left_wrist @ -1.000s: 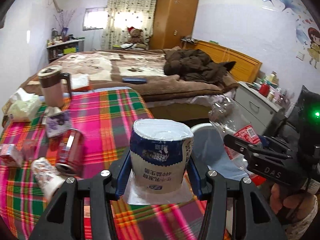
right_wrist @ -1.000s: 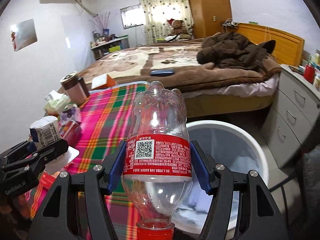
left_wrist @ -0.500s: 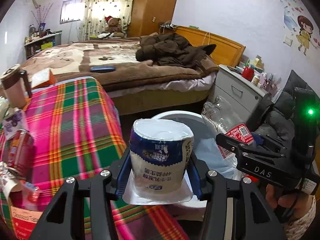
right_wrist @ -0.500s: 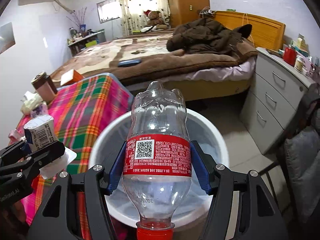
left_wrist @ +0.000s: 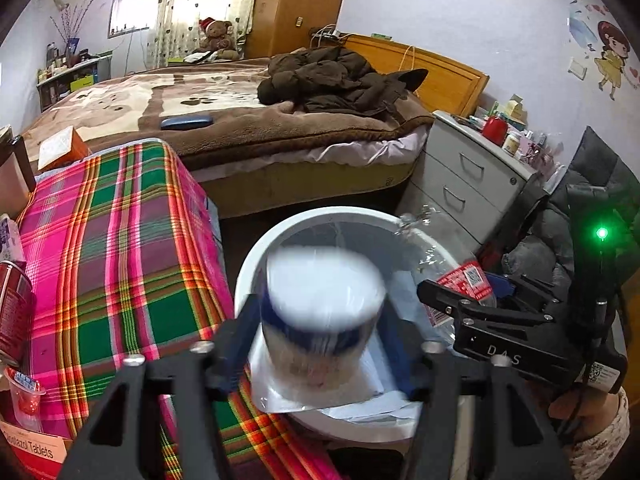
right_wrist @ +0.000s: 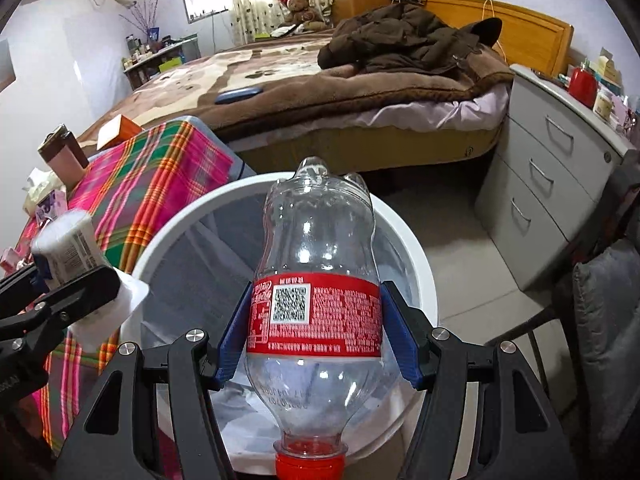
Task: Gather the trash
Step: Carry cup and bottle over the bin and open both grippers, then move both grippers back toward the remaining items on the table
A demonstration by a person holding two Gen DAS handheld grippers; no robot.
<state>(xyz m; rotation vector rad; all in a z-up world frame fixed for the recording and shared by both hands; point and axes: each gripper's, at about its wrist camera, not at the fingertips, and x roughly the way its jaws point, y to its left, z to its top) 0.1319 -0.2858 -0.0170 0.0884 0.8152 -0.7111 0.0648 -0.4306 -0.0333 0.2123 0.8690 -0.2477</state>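
The left hand-held gripper point(left_wrist: 322, 344) hung over the near rim of the white trash bin point(left_wrist: 256, 264), with its jaws opening. The yogurt cup point(left_wrist: 320, 320) sat between them, upside down with its foil lid flap below, blurred. A gap showed between the cup and the blue pads point(left_wrist: 394, 344) on each side, so the pads were apart from it rather than pressing. The cup was above the bin's mouth, toward the 6 o'clock edge in the left wrist view.

The right hand-held gripper point(right_wrist: 320, 332) was clamped on the clear plastic bottle point(right_wrist: 320, 264), its 2 blue pads point(right_wrist: 234, 340) pressed against the red label band. The bottle pointed neck-down toward the camera, red cap point(right_wrist: 310, 466) at 6 o'clock, its base at 12 o'clock over the bin's open mouth. From the left wrist view the same bottle showed at 3 o'clock of the cup, tilted over the bin's right rim, with a hand point(left_wrist: 580, 412) below the gripper body.

The bin stood on the floor, touching or just beside the corner of the bench point(left_wrist: 120, 264) with its pink and green plaid cloth. At 9 o'clock on that bench lay a red can point(left_wrist: 14, 312), a small jelly cup point(left_wrist: 26, 398) and a tablet box point(left_wrist: 32, 450). Beyond the bin, at 12 o'clock, stood the bed point(left_wrist: 240, 120) with a brown coat point(left_wrist: 332, 80) heaped on it, and grey drawers point(left_wrist: 460, 176) at 2 o'clock.
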